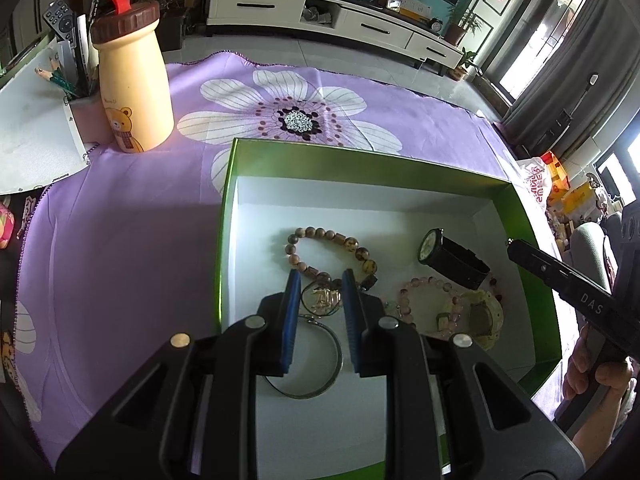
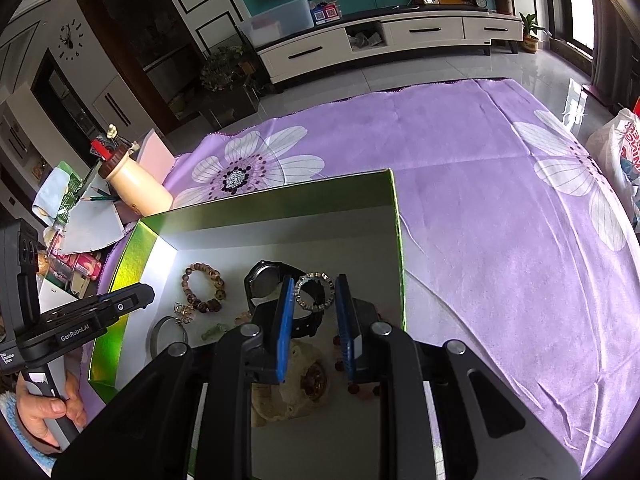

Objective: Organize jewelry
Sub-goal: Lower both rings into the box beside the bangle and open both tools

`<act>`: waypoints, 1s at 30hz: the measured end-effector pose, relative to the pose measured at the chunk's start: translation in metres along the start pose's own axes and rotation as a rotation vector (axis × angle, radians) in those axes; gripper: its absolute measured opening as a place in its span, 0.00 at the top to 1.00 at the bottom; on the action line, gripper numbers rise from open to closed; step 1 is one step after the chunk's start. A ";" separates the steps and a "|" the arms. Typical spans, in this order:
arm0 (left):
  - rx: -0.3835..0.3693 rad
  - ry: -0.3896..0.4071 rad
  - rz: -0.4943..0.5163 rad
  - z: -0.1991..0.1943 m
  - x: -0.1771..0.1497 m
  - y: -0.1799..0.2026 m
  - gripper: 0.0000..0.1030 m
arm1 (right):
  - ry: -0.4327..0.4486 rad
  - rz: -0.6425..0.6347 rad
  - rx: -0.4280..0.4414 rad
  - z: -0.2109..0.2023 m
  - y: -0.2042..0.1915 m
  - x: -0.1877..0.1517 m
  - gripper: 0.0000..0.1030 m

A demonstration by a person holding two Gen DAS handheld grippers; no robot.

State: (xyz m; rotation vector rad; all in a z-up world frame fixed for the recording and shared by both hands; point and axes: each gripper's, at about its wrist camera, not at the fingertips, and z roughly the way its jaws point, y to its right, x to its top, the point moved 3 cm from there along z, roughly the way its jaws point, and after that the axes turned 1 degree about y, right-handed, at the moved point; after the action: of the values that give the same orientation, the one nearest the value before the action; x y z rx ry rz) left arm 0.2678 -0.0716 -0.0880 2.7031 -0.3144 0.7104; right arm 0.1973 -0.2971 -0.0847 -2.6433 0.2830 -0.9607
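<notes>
A green box (image 1: 226,208) with a white inside holds the jewelry. In the left wrist view it holds a brown bead bracelet (image 1: 320,236), a black watch (image 1: 456,260), a pink bead bracelet (image 1: 430,282), a cream watch (image 1: 482,316), a gold pendant (image 1: 322,298) and a metal bangle (image 1: 334,364). My left gripper (image 1: 322,278) is open above the pendant. My right gripper (image 2: 312,284) is open above a silver ring-shaped piece (image 2: 314,290) and the black watch (image 2: 264,280). Nothing is held.
A cream bear bottle (image 1: 134,80) and a pen holder (image 1: 80,104) stand on the purple flower cloth (image 1: 120,240) at the left. A plastic bag (image 2: 618,148) lies at the right edge. The box (image 2: 396,216) has purple cloth to its right.
</notes>
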 end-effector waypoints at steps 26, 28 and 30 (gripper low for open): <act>0.060 -0.011 0.049 0.002 0.002 0.001 0.80 | -0.005 -0.002 -0.010 -0.002 0.004 0.000 0.80; 0.064 -0.013 0.053 0.003 0.002 0.002 0.80 | -0.007 -0.007 -0.014 -0.001 0.003 0.001 0.80; 0.067 -0.013 0.057 0.003 0.003 0.002 0.80 | -0.008 -0.012 -0.019 0.000 0.003 0.001 0.80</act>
State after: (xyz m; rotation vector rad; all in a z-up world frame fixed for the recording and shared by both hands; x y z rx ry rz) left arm 0.2708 -0.0754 -0.0890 2.7734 -0.3790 0.7319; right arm 0.1979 -0.3000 -0.0846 -2.6682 0.2758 -0.9562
